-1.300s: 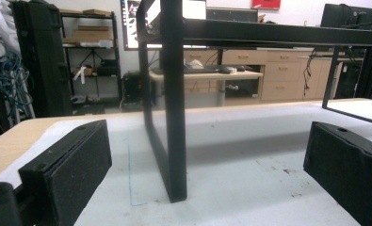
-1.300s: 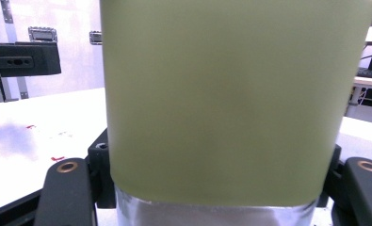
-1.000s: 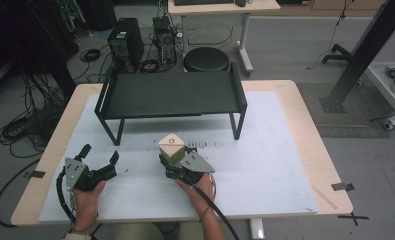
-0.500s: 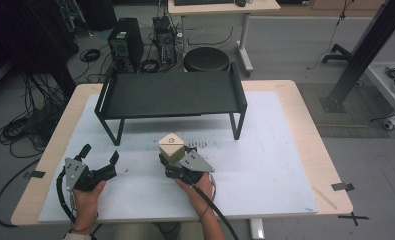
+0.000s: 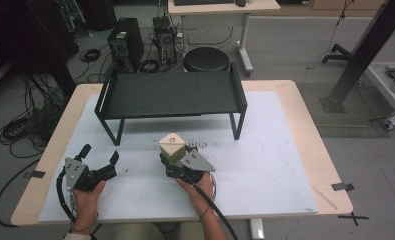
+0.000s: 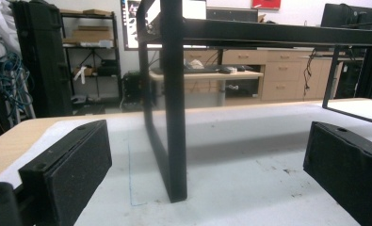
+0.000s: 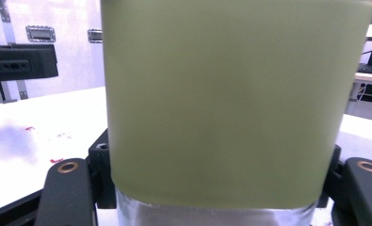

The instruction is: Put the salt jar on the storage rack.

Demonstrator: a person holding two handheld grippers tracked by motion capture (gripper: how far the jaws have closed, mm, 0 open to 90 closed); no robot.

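High view: the right gripper (image 5: 174, 156) has its jaws clamped on a pale green carton (image 5: 172, 146), held upright just above the bench (image 5: 285, 150), near the black rack (image 5: 172, 95). The left gripper (image 5: 100, 160) rests at the left, jaws spread wide and empty.

Box (image 5: 171, 146): pale olive-green carton w/ cream top, silver band at base. Upright, clamped in right gripper (image 5: 177, 159) fingers, held near table (image 5: 265, 150) front-center, just in front of black rack (image 5: 172, 95). Fills right gripper view (image 7: 235, 94), blurred close-up.
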